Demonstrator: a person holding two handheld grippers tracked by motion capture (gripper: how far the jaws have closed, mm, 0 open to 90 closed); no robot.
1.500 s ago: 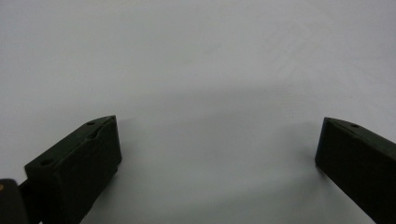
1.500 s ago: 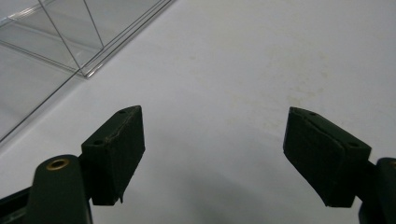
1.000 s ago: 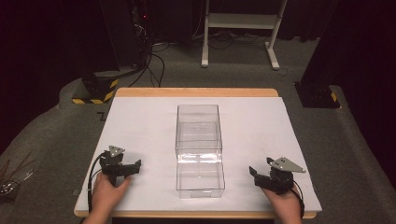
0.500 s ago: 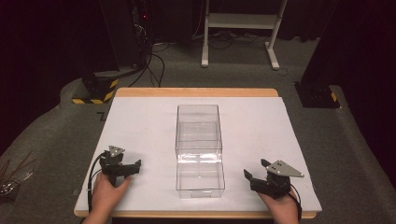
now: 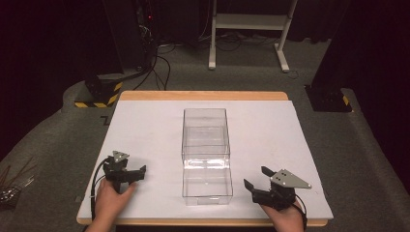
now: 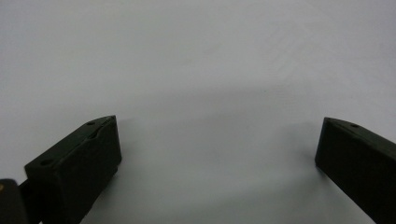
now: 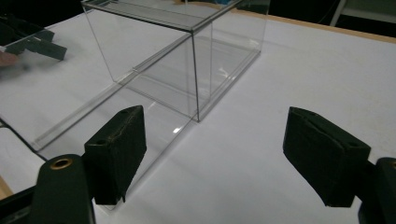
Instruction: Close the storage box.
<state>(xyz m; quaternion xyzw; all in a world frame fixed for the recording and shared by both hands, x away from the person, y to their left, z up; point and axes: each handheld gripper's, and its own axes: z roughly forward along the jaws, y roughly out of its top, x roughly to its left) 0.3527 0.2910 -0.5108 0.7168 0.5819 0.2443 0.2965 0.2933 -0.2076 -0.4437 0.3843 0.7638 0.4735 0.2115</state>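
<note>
Two grippers — left gripper [image 5: 137, 172], right gripper [image 5: 257, 178] — jaws spread, holding nothing; clear rectangular acrylic box [image 5: 205, 150] untouched btwn them — work not begun.

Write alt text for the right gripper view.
A clear plastic box with its lid folded flat toward the camera sits on a white table. The right claw is open and empty in front of it, near the lid's corner.
</note>
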